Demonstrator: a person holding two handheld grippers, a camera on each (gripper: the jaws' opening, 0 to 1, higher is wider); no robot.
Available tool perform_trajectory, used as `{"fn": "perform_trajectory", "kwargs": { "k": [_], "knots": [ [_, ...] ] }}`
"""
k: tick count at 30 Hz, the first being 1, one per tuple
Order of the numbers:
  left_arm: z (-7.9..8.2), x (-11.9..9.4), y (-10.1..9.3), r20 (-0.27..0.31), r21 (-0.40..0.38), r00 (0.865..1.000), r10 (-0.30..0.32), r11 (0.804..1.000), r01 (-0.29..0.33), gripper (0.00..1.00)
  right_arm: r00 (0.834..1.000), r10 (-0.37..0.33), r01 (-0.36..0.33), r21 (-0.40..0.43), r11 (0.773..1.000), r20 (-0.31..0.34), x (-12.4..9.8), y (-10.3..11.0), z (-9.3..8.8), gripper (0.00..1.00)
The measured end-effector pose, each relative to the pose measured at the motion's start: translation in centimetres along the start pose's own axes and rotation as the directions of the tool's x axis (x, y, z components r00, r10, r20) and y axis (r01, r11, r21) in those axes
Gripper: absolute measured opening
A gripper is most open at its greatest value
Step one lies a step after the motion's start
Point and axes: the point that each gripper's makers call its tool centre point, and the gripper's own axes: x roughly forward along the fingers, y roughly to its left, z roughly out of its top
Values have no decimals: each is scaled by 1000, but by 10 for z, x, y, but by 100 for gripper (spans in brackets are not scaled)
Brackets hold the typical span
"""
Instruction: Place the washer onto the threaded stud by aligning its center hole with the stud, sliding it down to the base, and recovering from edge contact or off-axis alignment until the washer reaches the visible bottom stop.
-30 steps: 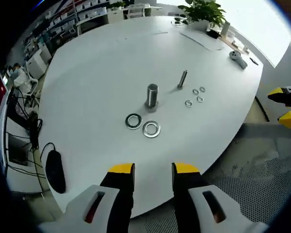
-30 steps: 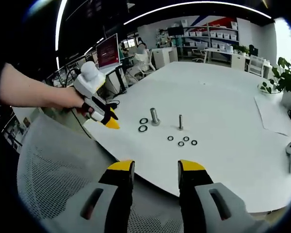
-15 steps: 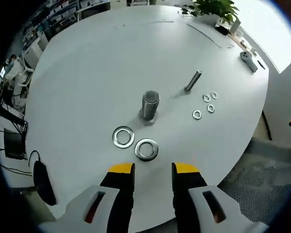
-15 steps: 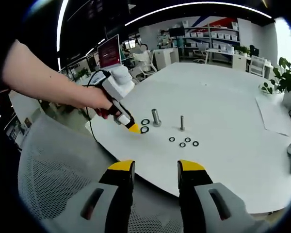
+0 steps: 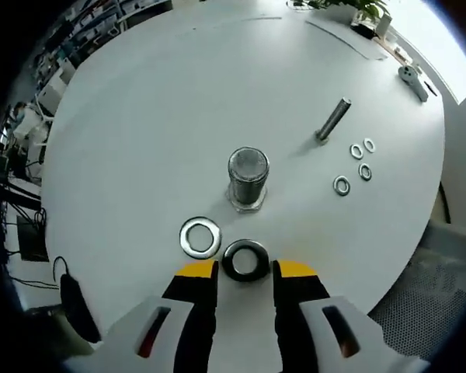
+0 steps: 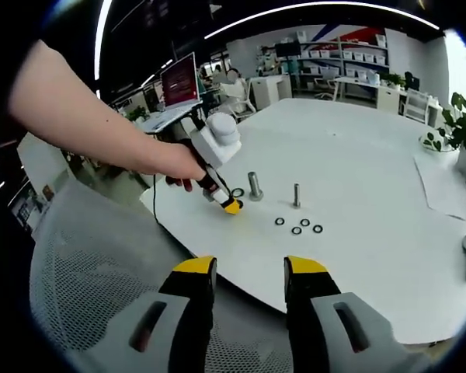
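My left gripper (image 5: 245,270) hangs open over the table (image 5: 140,116), one washer (image 5: 245,260) lying between its yellow tips, the threaded stud (image 5: 248,177) just beyond; my right gripper (image 6: 248,268) is open, empty

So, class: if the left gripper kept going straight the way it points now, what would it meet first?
Probably the nearer large washer, lying flat on the white table just ahead of the open left gripper. The thick threaded stud stands beyond it.

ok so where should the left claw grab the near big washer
Across its outer rim, coming straight down from above. The near washer lies flat on the table, so only its thin edge offers a hold. The left claw is open and hovers with its tips either side of it.
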Motion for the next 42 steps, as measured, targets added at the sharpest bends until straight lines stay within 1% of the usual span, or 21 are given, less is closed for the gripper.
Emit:
{"fn": "perform_trajectory", "kwargs": {
  "k": [2,5,6,9,11,12,15,17,19,21,22,23,24,25,27,31,32,35,38,41,42],
  "knots": [
    [1,1,2,0,-25,1000,5,1000,-5,23,1000,2,-2,0,1000,-3,0,0,0,37],
    [2,3,5,5,-20,1000,6,1000,-6,23,1000,6,-6,-3,1000,-2,1,1,0,37],
    [1,0,1,5,-20,1000,7,1000,-7,23,1000,7,-7,-3,1000,-4,1,1,-1,37],
    [1,-1,-1,0,-17,1000,8,1000,-8,21,1000,9,-9,-7,1000,-7,2,1,-1,37],
    [1,4,4,2,-8,1000,10,1000,-10,21,1000,9,-9,-6,1000,-7,2,1,-2,37],
    [-3,-1,-1,-2,-11,1000,9,1000,-9,21,1000,10,-10,-5,1000,-7,2,1,-2,37],
    [-10,-4,-5,-17,-6,1000,7,1000,-7,21,1000,12,-12,-9,1000,-11,2,1,-2,37],
    [-17,-4,-5,-31,-1,1000,3,1000,-3,21,1000,15,-15,-11,1000,-14,3,2,-3,37],
    [-25,-8,-11,-46,11,999,1,1000,0,21,1000,16,-16,-12,1000,-9,3,2,-2,37],
    [-28,-5,-3,-57,9,998,-1,1000,1,21,1000,17,-17,-8,1000,-6,2,2,-2,37],
    [-32,-4,-1,-72,-2,997,-2,1000,2,21,1000,18,-18,-7,1000,-5,2,2,-2,37],
    [-34,-4,-1,-83,-4,997,-3,1000,2,21,1000,19,-19,-8,1000,-5,3,2,-2,37],
    [-35,-7,-4,-81,-2,997,-1,1000,1,21,1000,21,-21,-9,1000,-4,3,2,-2,37],
    [-35,-8,-6,-79,-4,997,-2,1000,2,21,1000,23,-23,-11,1000,-4,3,2,-2,37],
    [-32,-5,-1,-77,-24,997,-4,1000,2,22,1000,25,-25,-11,1000,-4,3,3,-2,37],
    [-32,-9,-12,-86,-56,996,1,998,-6,26,1000,28,-28,-12,1000,-4,3,3,-2,37],
    [-31,-5,-6,-88,-58,996,4,998,-9,26,1000,29,-29,-11,1000,-2,3,3,-1,37],
    [-31,-1,-1,-91,-70,996,8,997,-14,27,999,34,-34,-15,999,-1,3,4,-1,37],
    [-31,-3,-3,-92,-80,996,10,997,-18,26,999,35,-35,-15,999,0,3,5,0,37],
    [-30,-3,-3,-96,-63,995,11,998,-17,26,999,36,-36,-15,999,0,3,5,-1,37],
    [-31,-3,-4,-97,-55,995,7,998,-13,24,999,36,-36,-16,999,-1,3,5,-1,37]
  ]
}}
